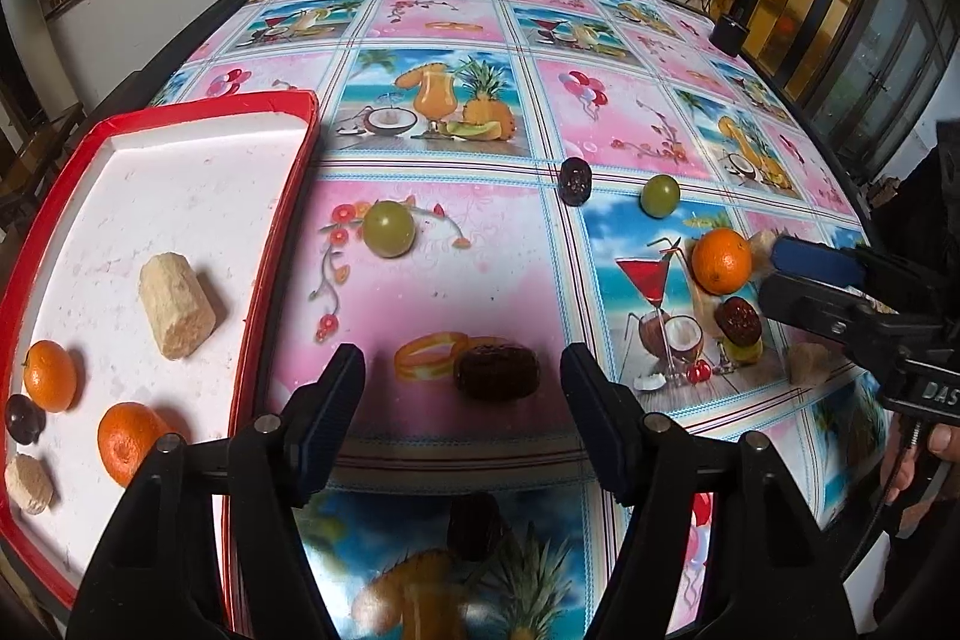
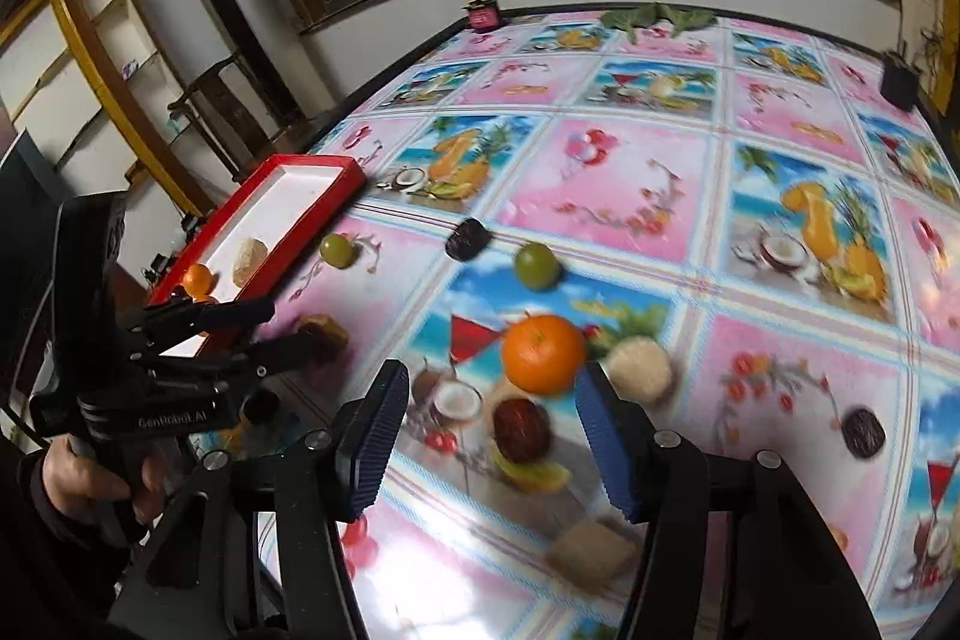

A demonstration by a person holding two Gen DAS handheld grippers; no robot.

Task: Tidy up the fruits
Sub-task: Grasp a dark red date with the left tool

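The left gripper point(image 1: 462, 400) has a black plastic frame with silver screws and dark ribbed pads. The right gripper point(image 2: 489, 436) has blue ribbed pads and the same black frame. White letters mark both bodies. Each hand point(image 2: 99, 481) shows bare skin and a dark sleeve.

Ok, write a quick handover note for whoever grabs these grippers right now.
Left gripper: open, empty, aimed at a dark date beside the tray.
Right gripper: open, empty, closing on the loose orange.
Done: the tray holds two oranges, two beige chunks and one dark fruit.
Left on the table: that orange, two green fruits, several dark dates, a few beige chunks.
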